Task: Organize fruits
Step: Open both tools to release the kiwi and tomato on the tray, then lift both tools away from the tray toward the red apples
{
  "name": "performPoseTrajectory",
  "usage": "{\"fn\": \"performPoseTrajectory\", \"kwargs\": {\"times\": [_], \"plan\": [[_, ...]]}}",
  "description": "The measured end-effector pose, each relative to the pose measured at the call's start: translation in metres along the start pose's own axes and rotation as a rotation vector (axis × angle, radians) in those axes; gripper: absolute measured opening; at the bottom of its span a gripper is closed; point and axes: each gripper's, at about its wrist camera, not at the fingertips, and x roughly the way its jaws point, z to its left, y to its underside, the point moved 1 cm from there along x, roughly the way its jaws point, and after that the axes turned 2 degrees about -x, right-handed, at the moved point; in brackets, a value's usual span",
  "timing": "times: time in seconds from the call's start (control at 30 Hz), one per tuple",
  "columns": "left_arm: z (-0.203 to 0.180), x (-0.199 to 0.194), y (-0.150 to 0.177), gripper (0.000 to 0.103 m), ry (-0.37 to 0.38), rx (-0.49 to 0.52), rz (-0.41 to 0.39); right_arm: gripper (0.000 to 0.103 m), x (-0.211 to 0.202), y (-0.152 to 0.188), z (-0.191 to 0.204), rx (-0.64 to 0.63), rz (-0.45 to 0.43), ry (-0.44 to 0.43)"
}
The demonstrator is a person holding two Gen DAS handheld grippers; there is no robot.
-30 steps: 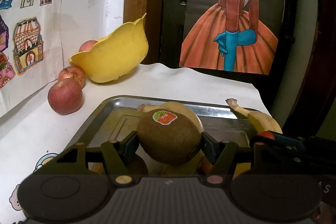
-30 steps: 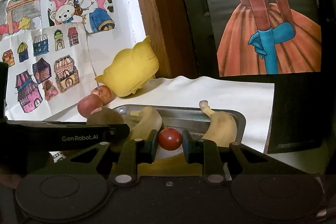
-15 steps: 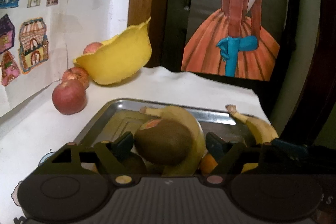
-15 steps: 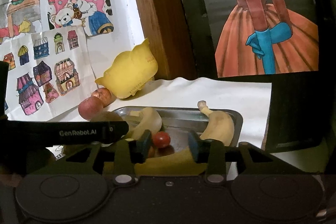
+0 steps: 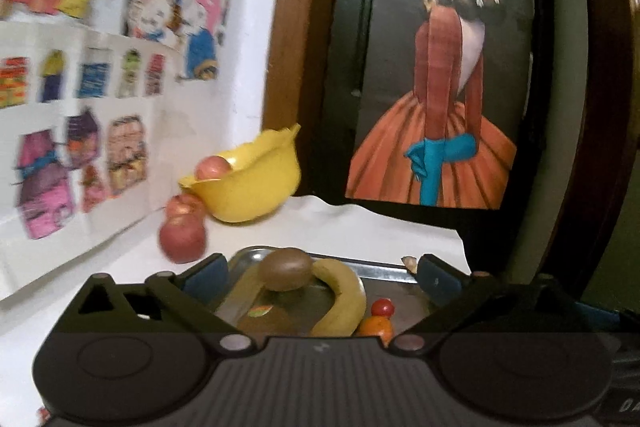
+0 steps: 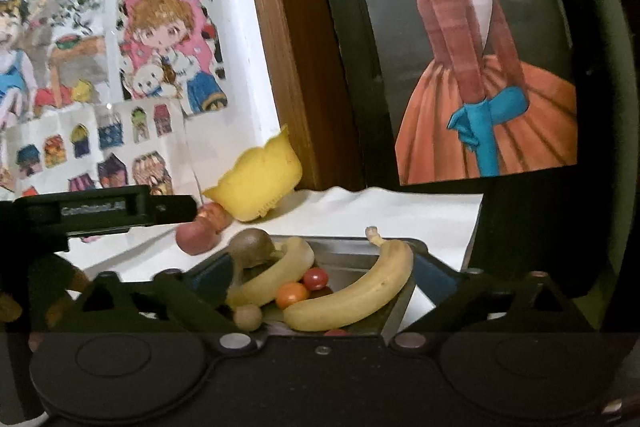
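Observation:
A metal tray (image 6: pixel 340 255) on the white table holds a brown kiwi (image 6: pixel 251 247), two bananas (image 6: pixel 356 293), a red cherry tomato (image 6: pixel 316 278), an orange one (image 6: pixel 292 295) and a small pale round fruit (image 6: pixel 247 317). In the left wrist view the kiwi (image 5: pixel 287 269) rests on a banana (image 5: pixel 344 301), with the red tomato (image 5: pixel 382 307) to its right. My left gripper (image 5: pixel 320 277) stands open and raised, nothing between its fingers. My right gripper (image 6: pixel 320 277) is open too, above the near end of the tray.
A yellow bowl (image 5: pixel 248 183) with an apple (image 5: pixel 212 167) inside sits at the back by the wall. Two red apples (image 5: pixel 182 235) lie on the table beside it. Paper drawings cover the left wall; a poster hangs on the dark door behind.
Both grippers have opened and drawn back upward. The left let go of the kiwi and the right let go of the red tomato; both fruits now lie in the tray.

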Motion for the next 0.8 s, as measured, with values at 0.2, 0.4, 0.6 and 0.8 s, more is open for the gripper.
{"fn": "performPoseTrajectory", "kwargs": {"times": [0.2,0.4,0.6,0.8], "plan": [[0.015,-0.071,0.021,0.103,-0.051,-0.048,0.002,0.102,-0.063,0.007,0.016,0.038,-0.009,0.019],[0.026,-0.147,0.065,0.103,-0.104,-0.1,0.027,0.102,-0.135,0.034,0.047,0.015,0.001,0.036],[0.042,-0.201,0.095,0.103,-0.103,-0.129,0.024,0.102,-0.184,0.061,0.069,0.015,0.033,0.017],[0.064,-0.22,0.096,0.103,-0.146,-0.185,0.016,0.102,-0.198,0.054,0.074,0.002,0.018,-0.011]]}}
